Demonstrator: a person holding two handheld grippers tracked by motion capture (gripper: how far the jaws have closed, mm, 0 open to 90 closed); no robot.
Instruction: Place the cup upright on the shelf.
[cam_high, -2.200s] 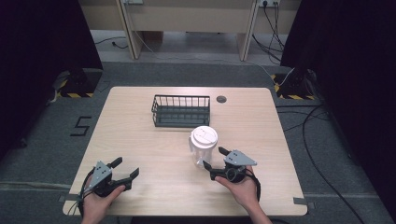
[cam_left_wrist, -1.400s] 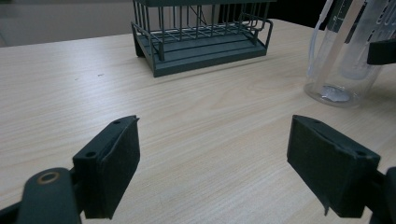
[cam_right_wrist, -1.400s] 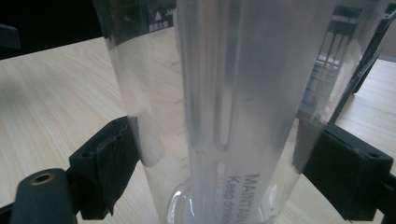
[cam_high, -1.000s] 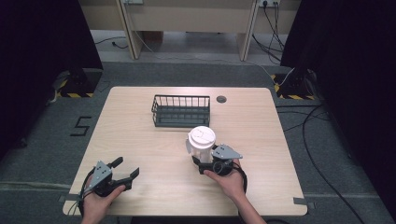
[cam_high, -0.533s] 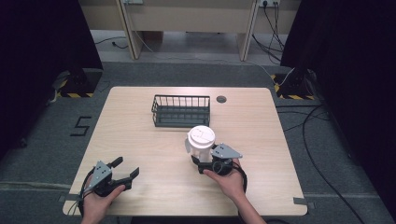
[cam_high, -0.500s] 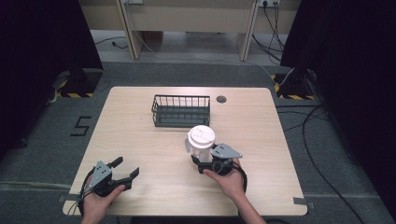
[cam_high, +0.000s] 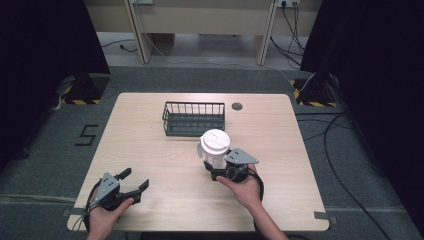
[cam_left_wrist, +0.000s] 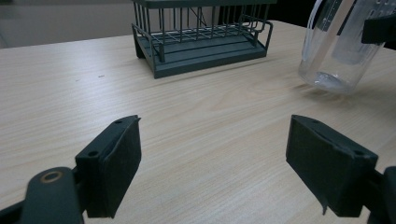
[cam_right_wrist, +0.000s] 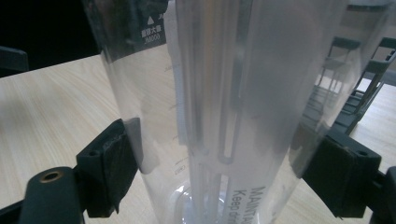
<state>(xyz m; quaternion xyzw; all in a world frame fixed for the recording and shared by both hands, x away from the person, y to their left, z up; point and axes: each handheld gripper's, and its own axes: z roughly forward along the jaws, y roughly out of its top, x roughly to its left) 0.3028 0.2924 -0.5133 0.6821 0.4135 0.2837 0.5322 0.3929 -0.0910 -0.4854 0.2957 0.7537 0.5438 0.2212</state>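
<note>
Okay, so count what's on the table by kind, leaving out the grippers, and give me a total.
Clear plastic cup with white lid: 1
Dark wire basket: 1
Total: 2

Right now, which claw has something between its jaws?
The right claw: its jaws flank the clear lidded jug. The left claw is open over bare table.

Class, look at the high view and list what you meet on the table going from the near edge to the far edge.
Left gripper → right gripper → clear cup with white lid → wire basket → round grommet hole.
</note>
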